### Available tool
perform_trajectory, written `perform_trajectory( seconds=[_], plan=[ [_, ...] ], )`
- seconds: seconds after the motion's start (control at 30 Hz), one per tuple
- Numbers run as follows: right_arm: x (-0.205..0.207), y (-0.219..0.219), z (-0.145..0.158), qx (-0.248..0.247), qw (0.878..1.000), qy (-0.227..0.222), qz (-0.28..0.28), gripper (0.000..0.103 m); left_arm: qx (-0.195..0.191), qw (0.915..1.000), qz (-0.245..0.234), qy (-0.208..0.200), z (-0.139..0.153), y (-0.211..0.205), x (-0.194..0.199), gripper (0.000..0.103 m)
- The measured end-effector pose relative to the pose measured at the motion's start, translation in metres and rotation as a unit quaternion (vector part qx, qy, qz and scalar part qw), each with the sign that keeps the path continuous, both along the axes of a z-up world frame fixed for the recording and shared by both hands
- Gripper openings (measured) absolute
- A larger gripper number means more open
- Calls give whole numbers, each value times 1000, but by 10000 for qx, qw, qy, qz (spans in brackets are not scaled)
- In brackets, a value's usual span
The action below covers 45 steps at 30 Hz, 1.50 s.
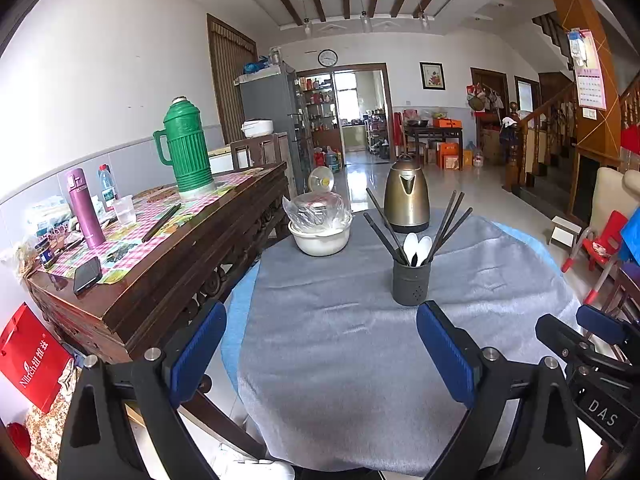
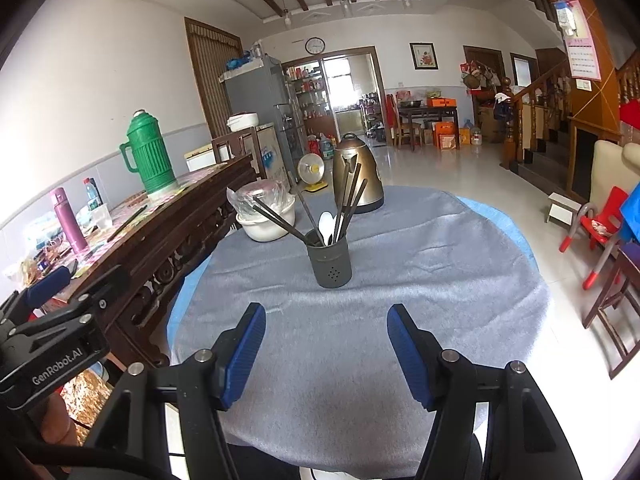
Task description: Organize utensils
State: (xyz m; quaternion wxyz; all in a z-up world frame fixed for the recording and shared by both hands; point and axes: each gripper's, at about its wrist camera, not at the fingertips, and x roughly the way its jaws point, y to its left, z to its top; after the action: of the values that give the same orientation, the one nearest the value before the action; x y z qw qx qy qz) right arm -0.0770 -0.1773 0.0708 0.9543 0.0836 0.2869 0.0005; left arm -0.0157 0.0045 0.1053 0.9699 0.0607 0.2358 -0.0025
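Both claws (image 1: 320, 356) (image 2: 326, 354) level, agape.

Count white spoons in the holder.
2 white plastic spoons, side by side, bowls up, in the dark grey perforated utensil holder among the dark chopsticks; more may be hidden inside.
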Motion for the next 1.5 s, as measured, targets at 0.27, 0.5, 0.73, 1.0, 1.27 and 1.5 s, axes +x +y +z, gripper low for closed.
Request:
perform_trajectory(
  seconds=[0.27, 0.5, 0.73, 1.0, 1.27, 1.5],
  plan=[
    [-2, 3, 2, -17, 9999, -93, -62, 67, 7, 10000, 16, 3, -2, 3, -1, 96],
    [-6, 9, 5, -122, 9998, -145, -54, 67, 11, 10000, 28, 3, -2, 6, -2, 96],
    [-9, 6, 7, -109, 9998, -180, -66, 67, 15, 10000, 46, 8, -3, 9, -4, 96],
    [-11, 10, 8, -145, 9997, -177, -30, 67, -5, 10000, 73, 14, -5, 12, -6, 96],
    [-11, 12, 9, -152, 9997, -191, -33, 67, -19, 9999, 105, 19, -6, 15, -8, 96],
    [-10, 13, 11, -112, 9997, -190, -59, 67, -25, 9999, 103, 0, -7, 14, -10, 96]
  ],
)
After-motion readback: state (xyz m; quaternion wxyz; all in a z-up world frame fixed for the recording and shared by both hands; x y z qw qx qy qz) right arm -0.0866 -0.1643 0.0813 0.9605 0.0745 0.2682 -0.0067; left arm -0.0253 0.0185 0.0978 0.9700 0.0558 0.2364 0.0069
